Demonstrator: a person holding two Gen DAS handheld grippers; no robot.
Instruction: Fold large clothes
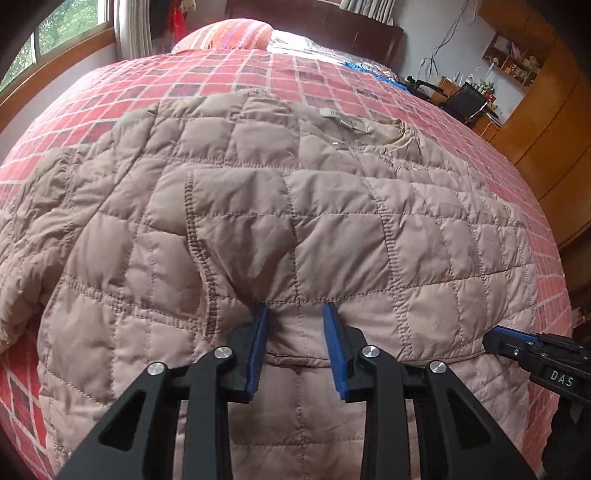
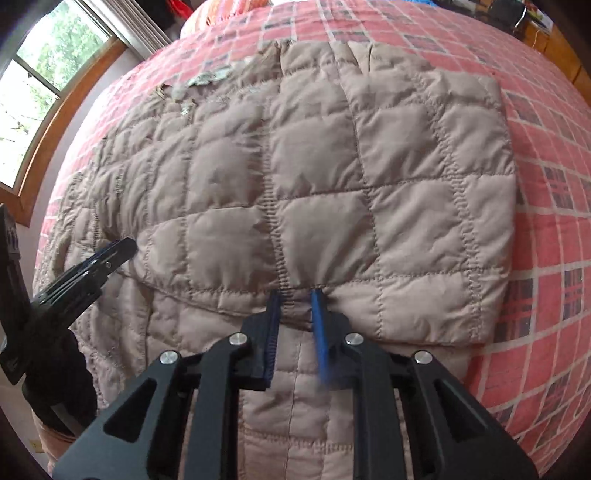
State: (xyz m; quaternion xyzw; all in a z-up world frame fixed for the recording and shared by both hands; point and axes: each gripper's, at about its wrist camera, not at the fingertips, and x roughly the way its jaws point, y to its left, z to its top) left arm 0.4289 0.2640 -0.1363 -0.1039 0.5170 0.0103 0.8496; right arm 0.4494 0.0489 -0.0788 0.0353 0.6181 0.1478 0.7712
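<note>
- On my right gripper (image 1: 491,338), at the edge of the left wrist view, I read white letters "DAS".
- The jacket (image 1: 258,221) has a neck label (image 1: 342,120); its print is too blurred for me to read.

Beige quilted jacket (image 1: 258,221), red-plaid bedspread (image 1: 258,77)

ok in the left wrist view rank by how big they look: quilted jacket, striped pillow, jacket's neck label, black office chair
1. quilted jacket
2. striped pillow
3. black office chair
4. neck label

The pillow and chair sit far from the camera, so this ranks apparent size only.
</note>
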